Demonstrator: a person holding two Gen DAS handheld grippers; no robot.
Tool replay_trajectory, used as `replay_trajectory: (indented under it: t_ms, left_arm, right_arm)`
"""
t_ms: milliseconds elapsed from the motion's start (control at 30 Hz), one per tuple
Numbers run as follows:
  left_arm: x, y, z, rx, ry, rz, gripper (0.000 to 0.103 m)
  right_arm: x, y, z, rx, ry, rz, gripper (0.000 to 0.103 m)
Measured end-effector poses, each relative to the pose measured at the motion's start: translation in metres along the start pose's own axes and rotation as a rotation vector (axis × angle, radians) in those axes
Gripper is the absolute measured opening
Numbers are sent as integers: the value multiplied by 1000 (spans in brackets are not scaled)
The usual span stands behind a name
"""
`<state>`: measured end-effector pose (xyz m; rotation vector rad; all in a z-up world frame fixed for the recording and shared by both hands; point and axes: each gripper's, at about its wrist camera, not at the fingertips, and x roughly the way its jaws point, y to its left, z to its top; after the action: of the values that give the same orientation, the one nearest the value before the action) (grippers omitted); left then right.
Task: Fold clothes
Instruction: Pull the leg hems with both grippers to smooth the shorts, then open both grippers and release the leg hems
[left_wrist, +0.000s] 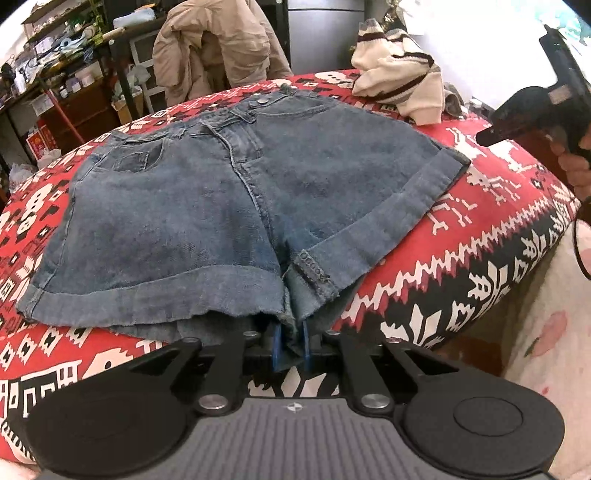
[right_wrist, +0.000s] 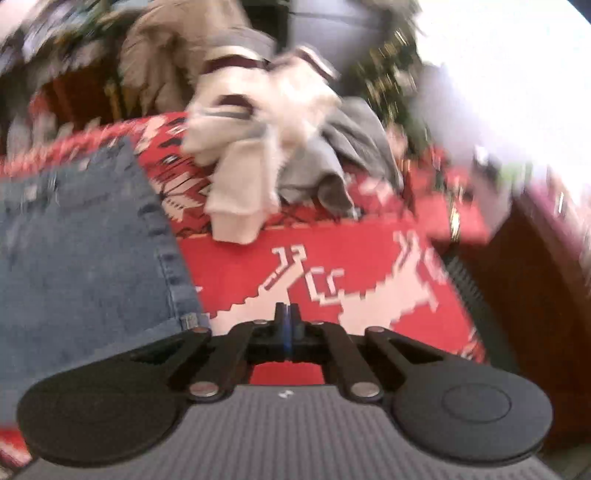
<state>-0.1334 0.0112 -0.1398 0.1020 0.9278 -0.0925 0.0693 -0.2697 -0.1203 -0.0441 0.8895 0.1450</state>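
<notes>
A pair of blue jean shorts (left_wrist: 229, 206) lies flat on a table covered with a red cloth (left_wrist: 491, 221) that has white and black shapes on it. The waist with its metal button is at the far side. The rolled-up leg ends are at the near side.

The left gripper (left_wrist: 291, 347) is at the near edge of the shorts, right in the middle where the two legs meet. Its blue jaws are pinched on a bit of the jean cloth there.

The right gripper (right_wrist: 287, 325) is over the bare red cloth, just beside the right edge of the shorts. Its jaws are squeezed together with nothing in them. The picture from this side is blurry.

At the far end of the table sits a cream sweater (left_wrist: 399, 81) with dark stripes, all in a heap. In the right wrist view, a grey piece of clothing (right_wrist: 351, 155) lies next to it. A tan coat (left_wrist: 218, 44) hangs behind the table. Messy shelves (left_wrist: 55, 55) stand at the far left.
</notes>
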Motion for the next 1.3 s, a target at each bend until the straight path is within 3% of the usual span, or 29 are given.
replay_trajectory:
  t_ms: [67,133,200,233,267,367,467,500,600,667,700,800,867,967,1133,1300]
  left_arm:
    - [-3,5,0,-22,-5,-27,23]
    - [-8,11,0,-48,-16,-62,38]
    - [-15,18,-1,-59,-36,-76,45]
    - [-19,21,-1,-64,-46,-84,50]
    - [-23,25,-1,-70,-55,-91,52]
    - [-31,41,-3,-91,-56,-115,58]
    - [-38,65,-7,-130,-58,-136,62]
    - [-41,74,-8,-143,-64,-144,68]
    - [-49,103,-13,-170,-98,-88,77]
    - [-50,120,-14,-175,-101,16,78]
    - [-49,129,-14,-174,-101,57,77]
    - [-44,159,-15,-165,-100,159,77]
    - [-40,181,-16,-150,-108,189,77]
    - [-34,202,-16,-106,-122,212,77]
    - [-23,234,-17,-56,-160,199,77]
    - [-12,241,-22,89,-92,198,77]
  right_arm:
    - [-7,0,-2,32,-16,63,4]
    - [-15,0,-4,64,-31,126,9]
    - [-20,14,-8,48,-34,158,10]
    - [-24,23,-10,35,-33,177,16]
    - [-27,33,-12,22,-32,196,23]
    - [-37,61,-19,-17,-30,253,32]
    - [-47,94,-25,-43,-17,311,35]
    - [-51,105,-27,-54,-17,337,36]
    - [-64,136,-33,-98,-34,381,51]
    - [-71,154,-36,-127,-42,402,61]
    - [-75,163,-38,-141,-43,406,61]
    - [-80,182,-43,-160,-36,415,62]
    - [-82,193,-46,-164,-26,420,67]
    - [-85,207,-50,-176,-26,417,79]
    - [-87,218,-54,-190,-5,427,87]
    - [-91,224,-58,-203,-1,432,90]
